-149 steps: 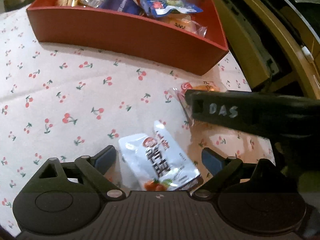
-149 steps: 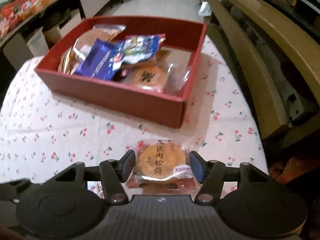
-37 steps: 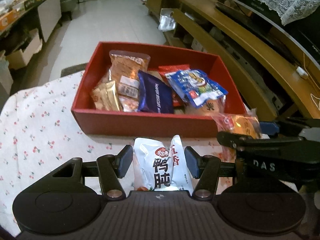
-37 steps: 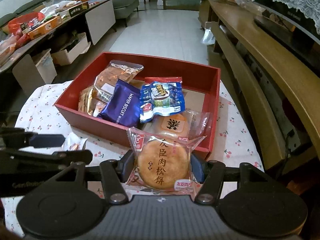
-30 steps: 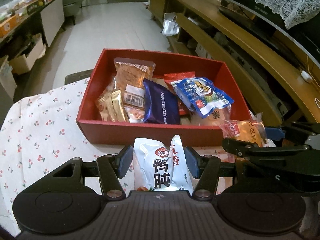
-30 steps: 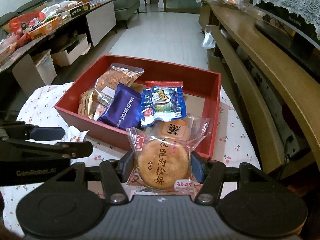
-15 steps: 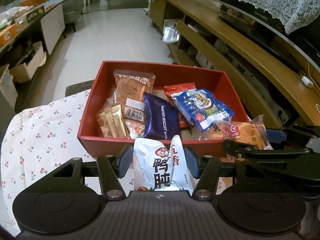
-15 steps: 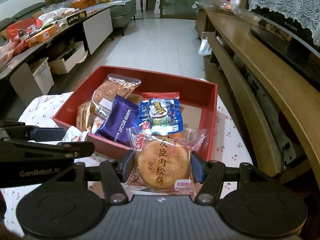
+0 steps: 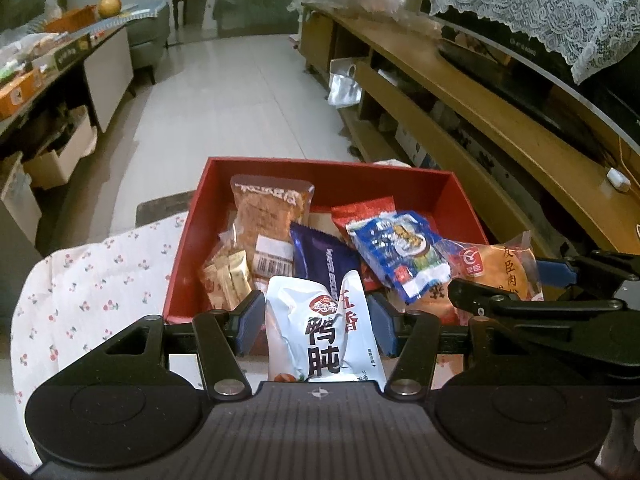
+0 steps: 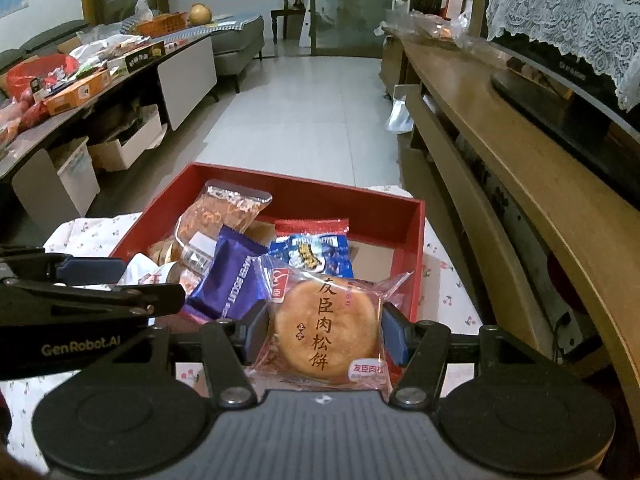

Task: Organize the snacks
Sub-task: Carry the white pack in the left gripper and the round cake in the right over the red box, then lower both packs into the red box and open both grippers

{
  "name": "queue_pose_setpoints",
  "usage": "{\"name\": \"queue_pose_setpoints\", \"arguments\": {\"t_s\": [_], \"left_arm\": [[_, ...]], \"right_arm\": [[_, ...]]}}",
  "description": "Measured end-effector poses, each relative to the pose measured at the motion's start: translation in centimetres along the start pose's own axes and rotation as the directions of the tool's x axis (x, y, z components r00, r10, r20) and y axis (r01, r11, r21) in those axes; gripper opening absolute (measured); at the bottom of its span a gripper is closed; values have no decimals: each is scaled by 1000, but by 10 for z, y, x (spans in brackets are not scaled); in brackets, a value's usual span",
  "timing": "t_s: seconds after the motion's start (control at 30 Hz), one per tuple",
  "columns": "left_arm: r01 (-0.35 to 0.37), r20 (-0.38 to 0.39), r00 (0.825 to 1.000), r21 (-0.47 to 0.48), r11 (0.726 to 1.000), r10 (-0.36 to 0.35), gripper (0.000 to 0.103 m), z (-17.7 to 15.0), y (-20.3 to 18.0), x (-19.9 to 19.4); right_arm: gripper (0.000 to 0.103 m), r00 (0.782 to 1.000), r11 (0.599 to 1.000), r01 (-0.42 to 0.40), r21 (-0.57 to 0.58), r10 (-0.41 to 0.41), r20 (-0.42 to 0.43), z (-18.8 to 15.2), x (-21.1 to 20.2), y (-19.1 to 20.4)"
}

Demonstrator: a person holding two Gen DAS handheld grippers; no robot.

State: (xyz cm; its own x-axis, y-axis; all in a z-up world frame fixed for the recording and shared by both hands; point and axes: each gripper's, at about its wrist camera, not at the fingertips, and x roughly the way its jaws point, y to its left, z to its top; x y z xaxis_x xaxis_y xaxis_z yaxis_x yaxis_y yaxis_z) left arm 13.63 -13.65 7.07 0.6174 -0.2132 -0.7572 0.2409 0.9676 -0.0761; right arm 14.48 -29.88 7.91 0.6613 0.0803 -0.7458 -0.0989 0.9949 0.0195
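— White foil pouch is clamped between my left gripper fingers, hanging over the near wall of the red box.

— And my right gripper fingers grasp the wrapped round pastry, also over that box.

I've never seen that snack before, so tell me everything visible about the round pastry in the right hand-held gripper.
The round pastry is a golden-brown flat cake sealed in a clear, crinkly plastic wrapper printed with dark Chinese characters and a red logo. It faces the camera, clamped at its sides by the right hand-held gripper, held in front of the red box.
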Motion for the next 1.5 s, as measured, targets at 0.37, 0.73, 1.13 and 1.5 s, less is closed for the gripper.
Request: {"name": "queue_pose_setpoints", "arguments": {"t_s": [0.37,0.73,1.13,1.5], "left_arm": [[-8,21,1000,9,1000,8,63,12,0,5],[-23,36,999,16,1000,23,63,24,0,12],[-50,24,998,16,999,49,63,38,5,37],[-58,-4,998,3,998,58,63,41,8,64]], "right_arm": [[79,1000,1000,8,21,-8,19,10,5,-3],[80,999,999,14,38,-15,33,20,15,-6],[80,1000,998,3,62,-4,6,32,45,-12],[80,1000,998,13,69,-11,-28,33,75,-14]]}}
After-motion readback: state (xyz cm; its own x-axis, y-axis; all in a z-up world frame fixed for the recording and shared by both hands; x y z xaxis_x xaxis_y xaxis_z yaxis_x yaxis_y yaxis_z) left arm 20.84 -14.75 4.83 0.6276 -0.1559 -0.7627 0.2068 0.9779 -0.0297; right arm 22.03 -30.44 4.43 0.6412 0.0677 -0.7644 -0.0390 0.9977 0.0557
